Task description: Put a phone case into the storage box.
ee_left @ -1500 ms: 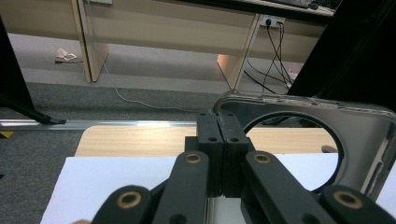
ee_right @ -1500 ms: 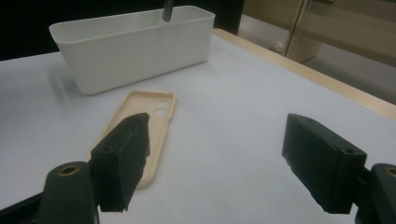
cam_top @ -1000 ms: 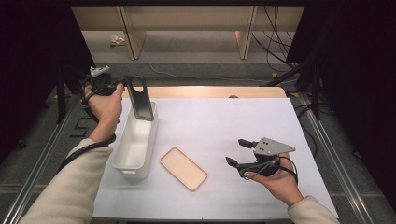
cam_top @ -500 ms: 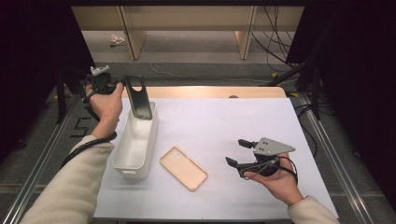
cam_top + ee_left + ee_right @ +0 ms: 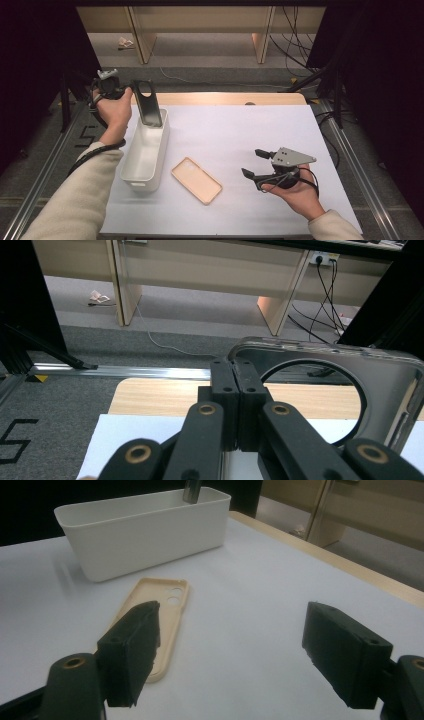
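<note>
My left gripper is shut on the edge of a dark phone case with a round camera hole. It holds the case upright, with the lower end inside the far end of a white bin. In the left gripper view the jaws pinch the dark case at its rim. A beige phone case lies flat on the white table, hollow side up, just right of the bin. Over the table's right side, my right gripper is open and holds nothing. In the right gripper view it faces the beige case and the bin.
A white sheet covers the table, with a wooden edge at the far side. Black frame posts and cables stand beyond the right corner. Metal rails run along both sides.
</note>
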A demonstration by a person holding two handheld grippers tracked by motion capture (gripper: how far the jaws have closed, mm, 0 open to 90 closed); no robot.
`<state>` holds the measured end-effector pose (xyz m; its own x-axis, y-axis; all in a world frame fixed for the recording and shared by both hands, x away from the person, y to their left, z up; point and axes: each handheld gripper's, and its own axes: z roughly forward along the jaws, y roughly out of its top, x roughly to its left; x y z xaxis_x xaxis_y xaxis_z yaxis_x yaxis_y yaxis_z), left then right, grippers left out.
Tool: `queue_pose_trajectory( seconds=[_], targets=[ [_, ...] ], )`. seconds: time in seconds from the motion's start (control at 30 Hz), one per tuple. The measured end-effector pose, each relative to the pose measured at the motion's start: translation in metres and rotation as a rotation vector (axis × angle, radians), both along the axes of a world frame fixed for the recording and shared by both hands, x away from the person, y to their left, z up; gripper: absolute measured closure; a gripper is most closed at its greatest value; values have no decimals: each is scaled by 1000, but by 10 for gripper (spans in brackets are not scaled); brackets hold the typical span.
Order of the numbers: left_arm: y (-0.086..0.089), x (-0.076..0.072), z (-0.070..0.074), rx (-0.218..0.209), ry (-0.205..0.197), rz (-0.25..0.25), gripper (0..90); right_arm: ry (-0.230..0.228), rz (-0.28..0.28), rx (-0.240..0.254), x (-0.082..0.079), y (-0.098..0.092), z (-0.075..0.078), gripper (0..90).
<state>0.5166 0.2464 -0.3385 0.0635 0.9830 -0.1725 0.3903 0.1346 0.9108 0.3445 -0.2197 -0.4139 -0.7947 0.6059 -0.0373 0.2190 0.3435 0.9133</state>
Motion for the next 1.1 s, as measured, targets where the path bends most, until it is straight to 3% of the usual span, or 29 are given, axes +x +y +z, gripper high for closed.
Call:
queue_pose_trajectory(
  seconds=[0.5, 0.67, 1.1],
  targets=[
    [-3, 15, -8, 29, 18, 25, 887, 0, 4, -1, 0, 0, 0, 244],
    [-4, 19, -11, 56, 24, 33, 887, 1, 5, 0, 0, 1, -1, 244],
    [-7, 24, -20, 86, 39, 34, 885, 4, 9, 0, 0, 0, -1, 244]
  ],
)
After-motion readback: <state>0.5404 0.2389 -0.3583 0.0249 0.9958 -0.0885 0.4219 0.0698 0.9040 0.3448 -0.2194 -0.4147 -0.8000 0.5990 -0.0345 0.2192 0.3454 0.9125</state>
